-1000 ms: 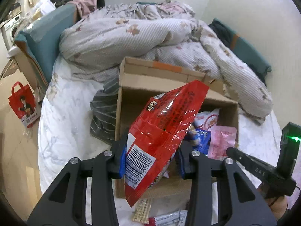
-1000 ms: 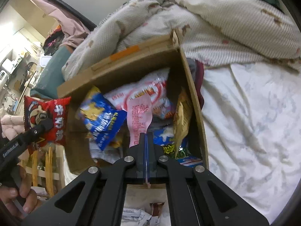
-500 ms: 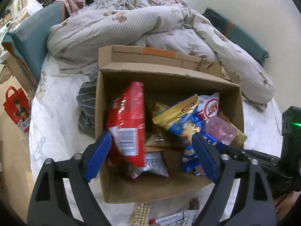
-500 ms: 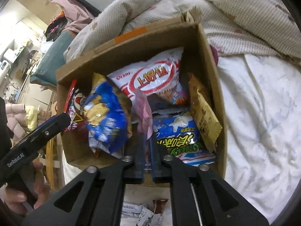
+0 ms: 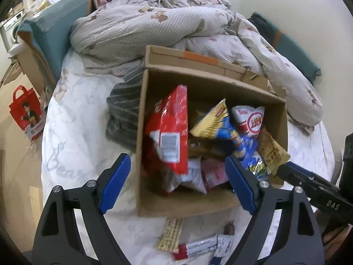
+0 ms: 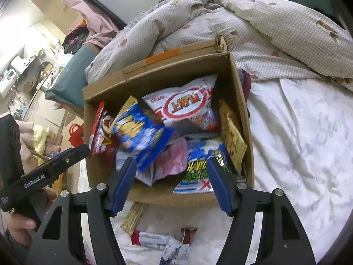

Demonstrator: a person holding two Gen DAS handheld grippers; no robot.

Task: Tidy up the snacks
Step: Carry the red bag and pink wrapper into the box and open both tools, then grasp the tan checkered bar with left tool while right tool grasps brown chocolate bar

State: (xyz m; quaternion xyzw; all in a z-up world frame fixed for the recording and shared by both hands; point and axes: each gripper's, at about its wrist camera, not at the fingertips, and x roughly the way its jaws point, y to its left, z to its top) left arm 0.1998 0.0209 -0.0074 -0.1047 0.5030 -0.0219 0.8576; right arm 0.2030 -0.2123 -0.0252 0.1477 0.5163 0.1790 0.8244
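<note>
An open cardboard box (image 5: 141, 114) (image 6: 242, 114) sits on the bed, full of snack bags. A red bag (image 5: 172, 128) (image 6: 100, 132) stands at its left side. A pink packet (image 5: 215, 172) (image 6: 174, 156) lies near the front, between a blue-yellow bag (image 6: 141, 134) (image 5: 220, 123) and a blue-green bag (image 6: 205, 167). A white-red bag (image 6: 183, 103) lies at the back. My left gripper (image 5: 177, 178) is open and empty above the box's front left. My right gripper (image 6: 169, 181) is open and empty above the box's front edge.
Several small snack bars (image 5: 194, 246) (image 6: 154, 238) and a cracker pack (image 5: 171, 234) (image 6: 133, 217) lie on the white sheet in front of the box. A rumpled quilt (image 5: 154, 28) lies behind it. A red bag (image 5: 26, 112) stands on the floor at left.
My left gripper opened and let the red bag fall into the box. My right gripper opened and let go of the pink packet in the box. Both drew back a little.
</note>
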